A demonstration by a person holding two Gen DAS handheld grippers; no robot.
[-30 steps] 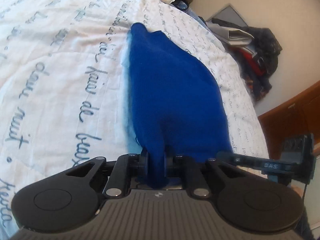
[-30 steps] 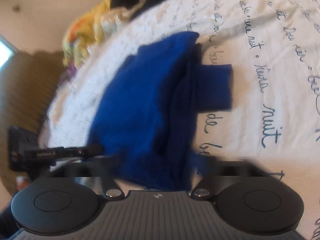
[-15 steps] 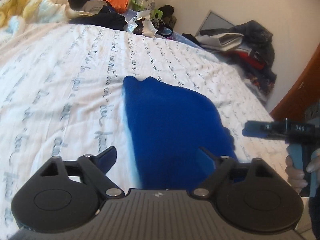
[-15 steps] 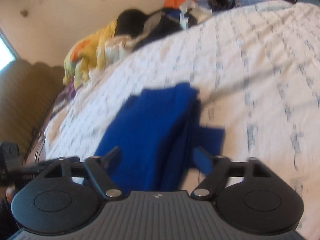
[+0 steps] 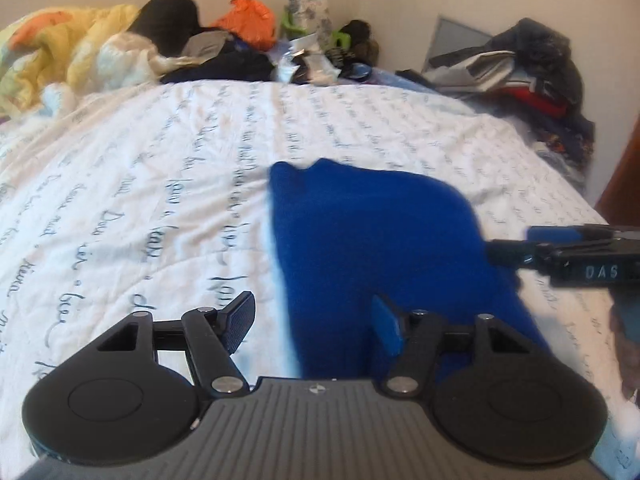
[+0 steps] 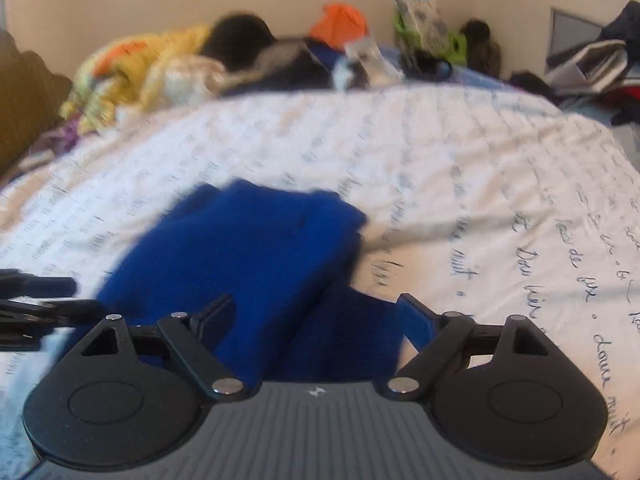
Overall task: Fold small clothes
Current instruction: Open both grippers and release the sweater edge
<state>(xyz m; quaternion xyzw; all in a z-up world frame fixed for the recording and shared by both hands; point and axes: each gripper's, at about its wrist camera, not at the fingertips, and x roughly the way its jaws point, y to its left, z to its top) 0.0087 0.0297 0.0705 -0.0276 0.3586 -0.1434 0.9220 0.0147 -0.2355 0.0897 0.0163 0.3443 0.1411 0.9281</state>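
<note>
A small blue garment lies folded on the white bedspread with handwriting print. It also shows in the right wrist view, with a darker layer sticking out at its right side. My left gripper is open and empty, held above the garment's near edge. My right gripper is open and empty, above the garment's near end. The right gripper's fingers show at the right of the left wrist view.
Piled bedding and clothes and an orange bag lie along the bed's far edge. A heap of clothes sits at the far right. A wooden edge stands at the right.
My left gripper opened and let go of the blue garment. Both grippers drew back and rose, tilting up toward the far wall. The garment now lies flat on the bed.
</note>
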